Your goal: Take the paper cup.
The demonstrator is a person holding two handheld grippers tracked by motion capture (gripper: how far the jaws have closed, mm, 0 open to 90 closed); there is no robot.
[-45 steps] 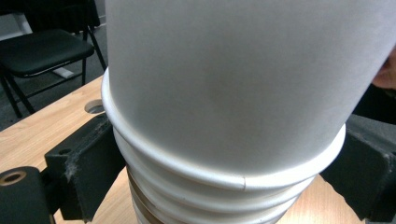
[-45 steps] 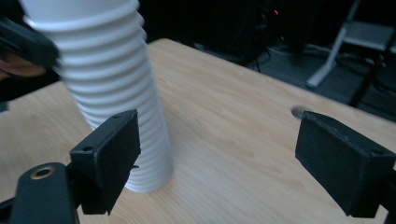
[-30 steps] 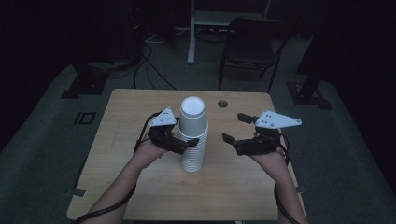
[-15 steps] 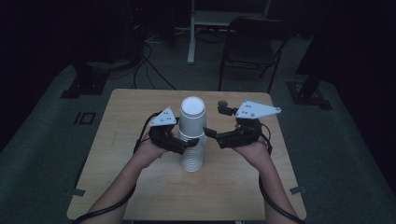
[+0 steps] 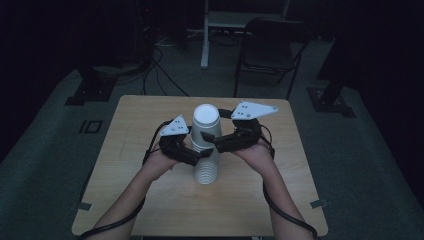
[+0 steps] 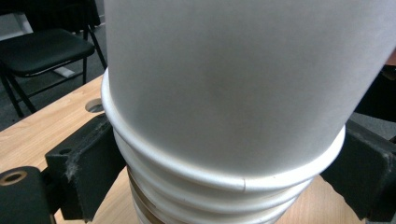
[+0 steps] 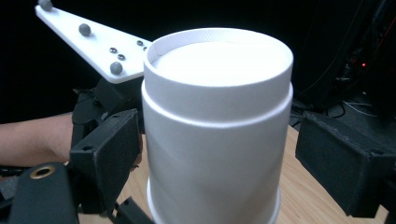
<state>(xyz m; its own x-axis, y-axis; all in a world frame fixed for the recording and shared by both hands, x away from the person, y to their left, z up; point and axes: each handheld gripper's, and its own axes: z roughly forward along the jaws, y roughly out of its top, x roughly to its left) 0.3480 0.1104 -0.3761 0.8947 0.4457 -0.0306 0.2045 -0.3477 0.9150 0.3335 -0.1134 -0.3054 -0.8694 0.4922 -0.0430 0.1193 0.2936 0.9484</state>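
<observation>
A tall stack of upside-down white paper cups (image 5: 206, 167) stands mid-table. My left gripper (image 5: 196, 156) is shut on the stack's ribbed rims; in the left gripper view its jaws press both sides of the stack (image 6: 219, 186). My right gripper (image 5: 218, 143) is open around the top cup (image 5: 206, 120). In the right gripper view the top cup (image 7: 217, 135) stands between the jaws of my right gripper (image 7: 224, 163), with a gap at the right jaw. The left gripper's white plate (image 7: 91, 42) shows behind the cup.
The wooden table (image 5: 150, 200) has bare room at the front and along both sides. A round hole (image 6: 95, 106) lies in the tabletop beyond the stack. A black folding chair (image 5: 267, 45) and a white stand (image 5: 205, 35) are on the floor past the far edge.
My right gripper has moved left from the table's right side until its open jaws stand around the top cup. The left gripper and the stack have stayed in place.
</observation>
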